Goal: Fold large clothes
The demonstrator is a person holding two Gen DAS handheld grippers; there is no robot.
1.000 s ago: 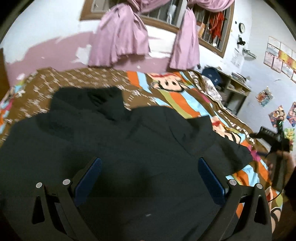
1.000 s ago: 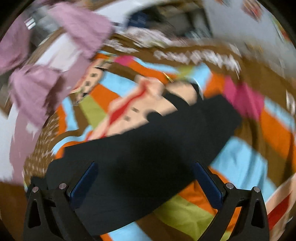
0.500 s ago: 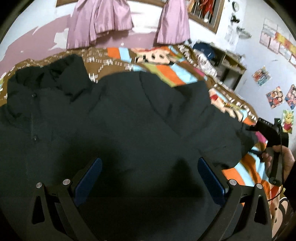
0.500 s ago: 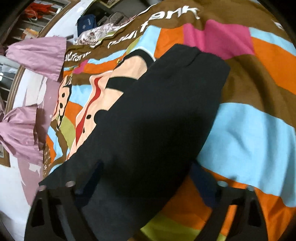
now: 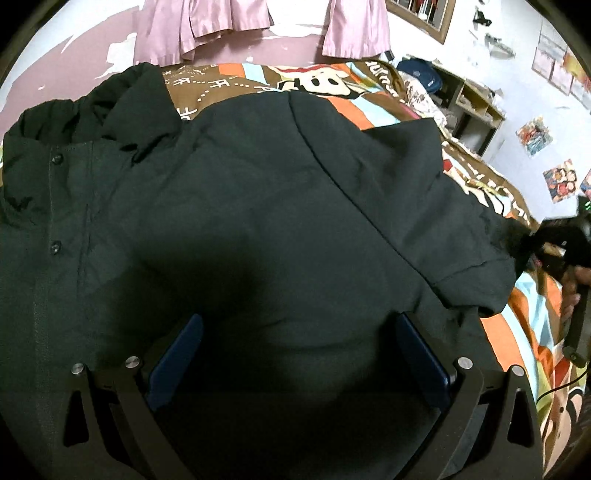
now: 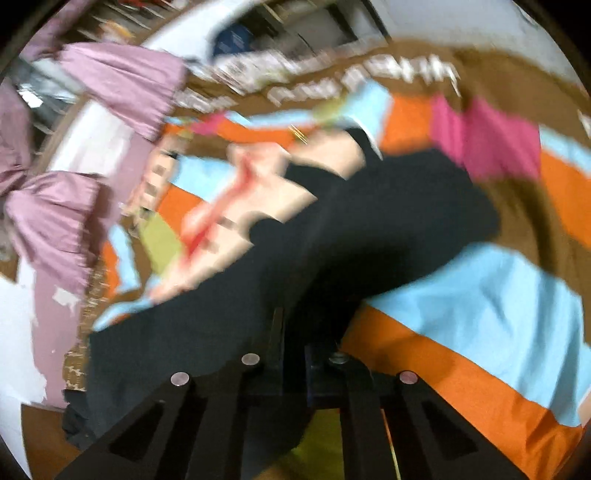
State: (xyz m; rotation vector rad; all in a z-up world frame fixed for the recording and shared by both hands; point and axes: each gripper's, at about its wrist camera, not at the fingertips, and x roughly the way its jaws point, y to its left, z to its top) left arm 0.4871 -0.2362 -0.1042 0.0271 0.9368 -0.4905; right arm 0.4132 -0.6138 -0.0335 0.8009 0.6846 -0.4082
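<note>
Sleeve pinched, ready to fold across the jacket

We hover the left gripper (image 5: pixel 295 365), fingers apart, over the dark jacket (image 5: pixel 240 221) spread on the bed (image 5: pixel 373 107); the right gripper (image 6: pixel 293 332), fingers clamped on the sleeve (image 6: pixel 388 221), should lift it clear and lay it flat across the chest, unwrinkled.

Striped cartoon-print bedspread (image 5: pixel 373 107) over the bed. Pink curtains (image 5: pixel 207 22) on far wall. Shelf unit (image 5: pixel 476 107), posters (image 5: pixel 539 136) at right.
</note>
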